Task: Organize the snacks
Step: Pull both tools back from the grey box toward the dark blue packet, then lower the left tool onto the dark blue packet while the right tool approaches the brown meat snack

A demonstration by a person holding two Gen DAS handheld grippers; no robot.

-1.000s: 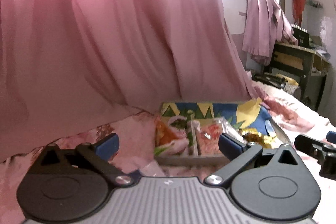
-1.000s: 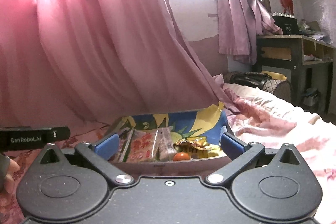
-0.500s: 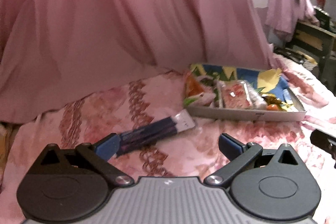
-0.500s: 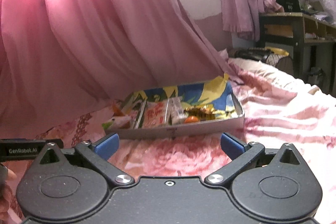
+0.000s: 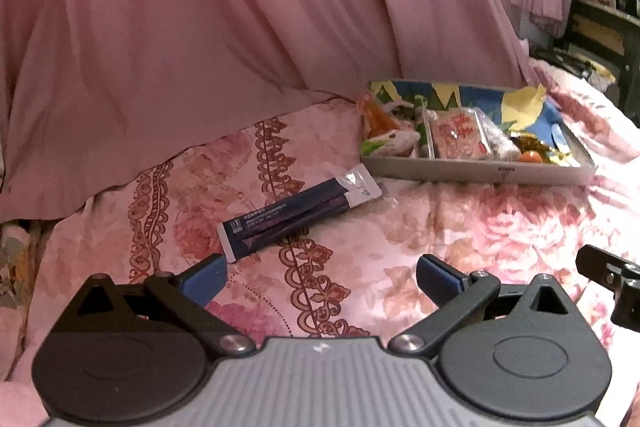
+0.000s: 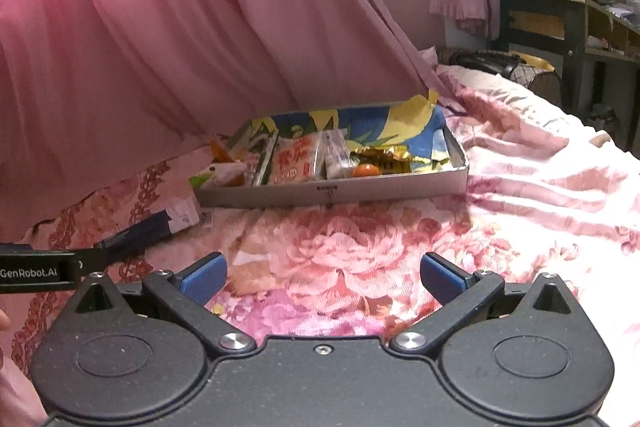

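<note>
A shallow metal tray [image 5: 476, 173] with a colourful lining lies on the floral bedspread and holds several snack packets, with a red-and-white packet [image 5: 458, 137] in the middle and a small orange sweet [image 5: 530, 157] beside it. The tray also shows in the right wrist view [image 6: 332, 193]. A long dark blue snack stick packet [image 5: 300, 213] lies on the bedspread left of the tray, and shows in the right wrist view [image 6: 148, 229]. My left gripper [image 5: 320, 273] is open and empty, just short of the stick packet. My right gripper [image 6: 322, 275] is open and empty, well short of the tray.
A pink curtain [image 5: 240, 7] hangs behind the bed, close behind the tray. A dark desk [image 6: 560, 23] with clutter stands at the far right. The floral bedspread [image 6: 360, 239] spreads between the grippers and the tray.
Both grippers have pulled back from the tray and tilted down. The tray now sits farther off, and the dark blue stick packet has come into view on the bedspread.
</note>
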